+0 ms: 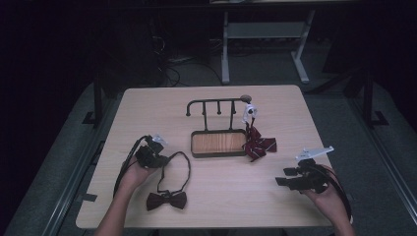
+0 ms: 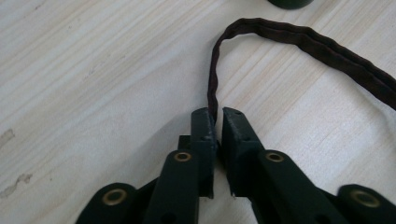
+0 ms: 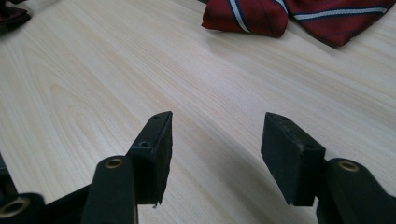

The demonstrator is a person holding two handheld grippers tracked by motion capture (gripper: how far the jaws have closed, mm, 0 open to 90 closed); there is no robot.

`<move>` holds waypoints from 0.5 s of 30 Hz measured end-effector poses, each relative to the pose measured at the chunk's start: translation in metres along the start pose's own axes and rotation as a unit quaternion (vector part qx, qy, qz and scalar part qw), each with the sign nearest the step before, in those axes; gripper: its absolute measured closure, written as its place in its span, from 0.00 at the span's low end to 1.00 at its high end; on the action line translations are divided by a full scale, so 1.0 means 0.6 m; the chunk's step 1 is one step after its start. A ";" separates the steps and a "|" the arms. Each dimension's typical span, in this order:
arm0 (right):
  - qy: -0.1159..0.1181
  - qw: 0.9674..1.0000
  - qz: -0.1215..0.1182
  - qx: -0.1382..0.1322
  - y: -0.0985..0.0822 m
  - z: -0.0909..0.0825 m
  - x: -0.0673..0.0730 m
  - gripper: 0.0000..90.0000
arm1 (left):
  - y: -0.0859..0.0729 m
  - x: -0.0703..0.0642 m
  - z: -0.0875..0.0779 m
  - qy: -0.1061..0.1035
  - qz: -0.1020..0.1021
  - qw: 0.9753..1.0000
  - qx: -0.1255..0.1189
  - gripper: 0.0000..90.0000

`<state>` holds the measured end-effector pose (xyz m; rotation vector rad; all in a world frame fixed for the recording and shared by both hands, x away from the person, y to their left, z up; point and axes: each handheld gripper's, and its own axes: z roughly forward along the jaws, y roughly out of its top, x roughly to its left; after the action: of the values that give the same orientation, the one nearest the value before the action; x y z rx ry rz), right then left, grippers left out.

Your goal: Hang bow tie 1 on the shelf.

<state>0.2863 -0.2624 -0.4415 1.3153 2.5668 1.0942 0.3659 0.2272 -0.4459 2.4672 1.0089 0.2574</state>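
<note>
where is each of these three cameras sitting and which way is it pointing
High view: above the person's side, looking forward and down at the table; forearms, left gripper and right gripper show.
Left gripper view: on the left gripper, along jaws shut on the bow tie strap.
Right gripper view: on the right gripper, along open jaws toward the striped tie.
Shared: high and left gripper views both show the strap.

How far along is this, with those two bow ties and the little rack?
Looks about halfway. The striped red bow tie already hangs from the rack at its right end. In hand: the left tool has pinched the strap of the dark bow tie, which lies flat on the table. Left: probably lifting it onto a hook. The right tool waits open.
</note>
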 end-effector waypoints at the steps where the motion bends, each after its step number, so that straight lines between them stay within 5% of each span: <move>1: -0.002 1.000 0.001 -0.001 -0.001 0.001 -0.001 0.48 | 0.001 0.001 -0.001 -0.001 0.007 1.000 0.005 0.96; 15: -0.002 1.000 0.005 -0.013 -0.005 -0.001 -0.007 0.48 | 0.001 -0.007 -0.010 -0.014 0.016 1.000 0.006 1.00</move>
<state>0.2867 -0.2669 -0.4437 1.3259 2.5368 1.1209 0.3613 0.2258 -0.4404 2.4926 0.9630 0.2273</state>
